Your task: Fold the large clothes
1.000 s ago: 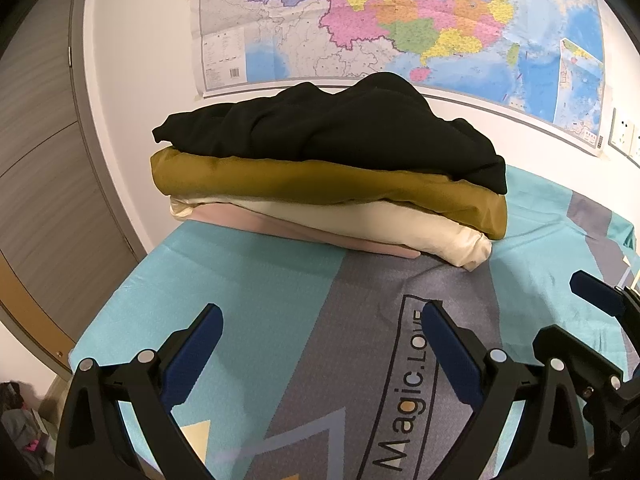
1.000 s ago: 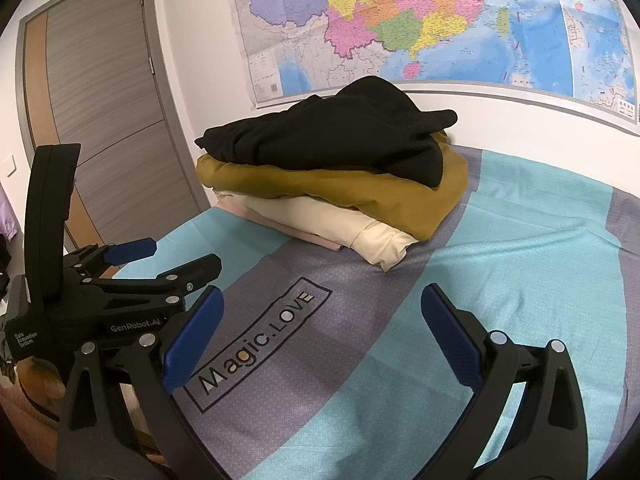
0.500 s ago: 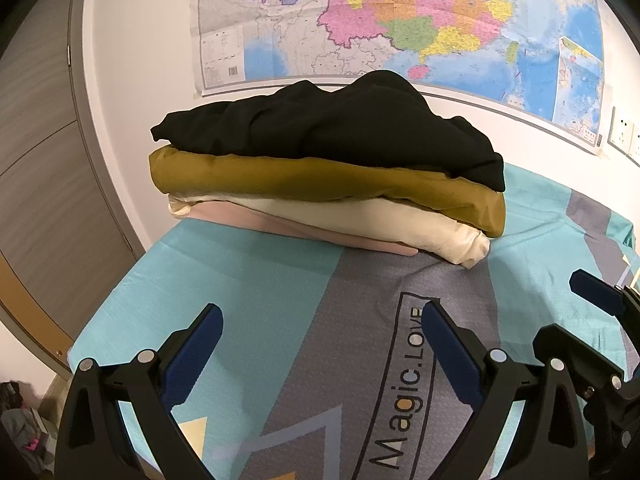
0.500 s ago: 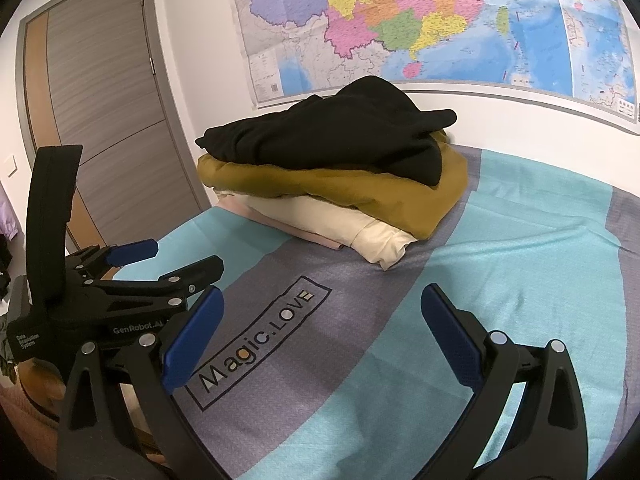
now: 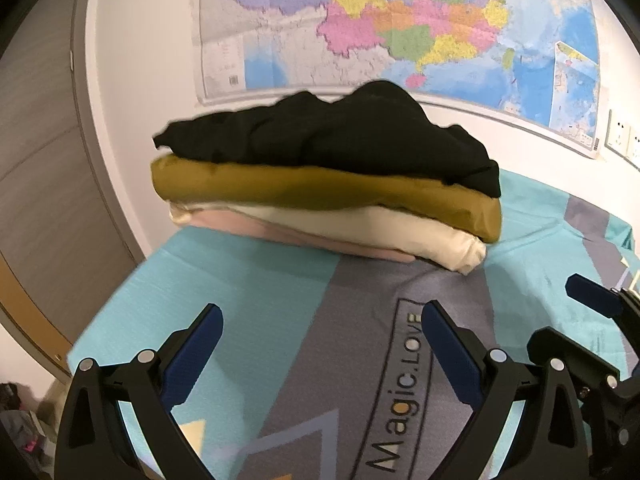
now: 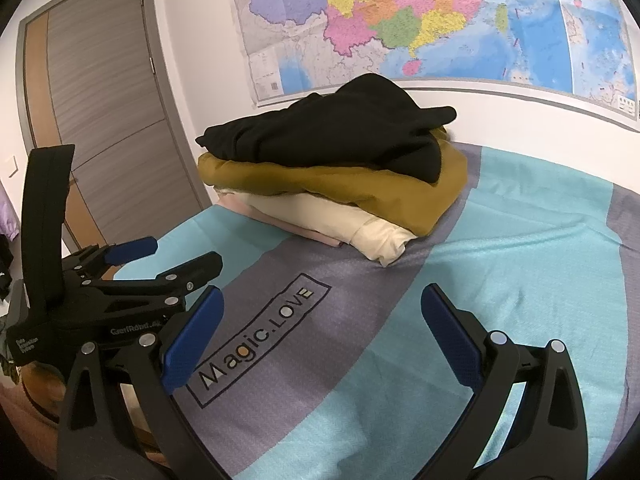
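Observation:
A stack of folded clothes sits at the far side of the bed: a black garment (image 5: 332,136) on top, a mustard one (image 5: 320,194) under it, then a cream one (image 5: 380,232) and a pink one (image 5: 304,236). The stack also shows in the right wrist view, with the black garment (image 6: 340,132) on top. My left gripper (image 5: 320,336) is open and empty, above the bed sheet and short of the stack. My right gripper (image 6: 320,320) is open and empty, to the right of the left gripper (image 6: 160,260).
The bed sheet (image 6: 500,280) is teal and grey with a "Magic.LOVE" print (image 6: 260,336). A large map (image 5: 400,28) hangs on the white wall behind the stack. A grey door (image 6: 104,128) stands at the left. The bed's left edge (image 5: 108,320) drops to the floor.
The left wrist view has shifted slightly and is a little blurred; the stack sits marginally lower in it. Both grippers stay open and empty.

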Available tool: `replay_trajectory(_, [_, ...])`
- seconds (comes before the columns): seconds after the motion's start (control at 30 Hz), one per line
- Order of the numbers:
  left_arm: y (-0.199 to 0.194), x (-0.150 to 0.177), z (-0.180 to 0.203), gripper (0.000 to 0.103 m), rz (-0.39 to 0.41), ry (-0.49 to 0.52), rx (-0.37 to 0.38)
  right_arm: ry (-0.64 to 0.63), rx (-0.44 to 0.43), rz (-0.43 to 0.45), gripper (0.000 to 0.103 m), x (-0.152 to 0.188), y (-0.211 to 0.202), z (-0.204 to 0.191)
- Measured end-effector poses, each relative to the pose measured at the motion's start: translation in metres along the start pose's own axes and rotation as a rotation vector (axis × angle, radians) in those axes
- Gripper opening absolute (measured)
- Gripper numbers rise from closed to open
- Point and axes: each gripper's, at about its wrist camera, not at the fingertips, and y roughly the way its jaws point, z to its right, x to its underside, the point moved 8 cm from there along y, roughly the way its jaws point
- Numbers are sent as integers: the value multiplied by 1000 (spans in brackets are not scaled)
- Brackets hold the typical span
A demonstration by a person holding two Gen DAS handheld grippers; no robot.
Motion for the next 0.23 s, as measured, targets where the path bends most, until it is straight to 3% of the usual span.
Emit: replay_trajectory(0.23, [9,14,33,96,-84,27,109,56,80,-14,97,11,-22,37])
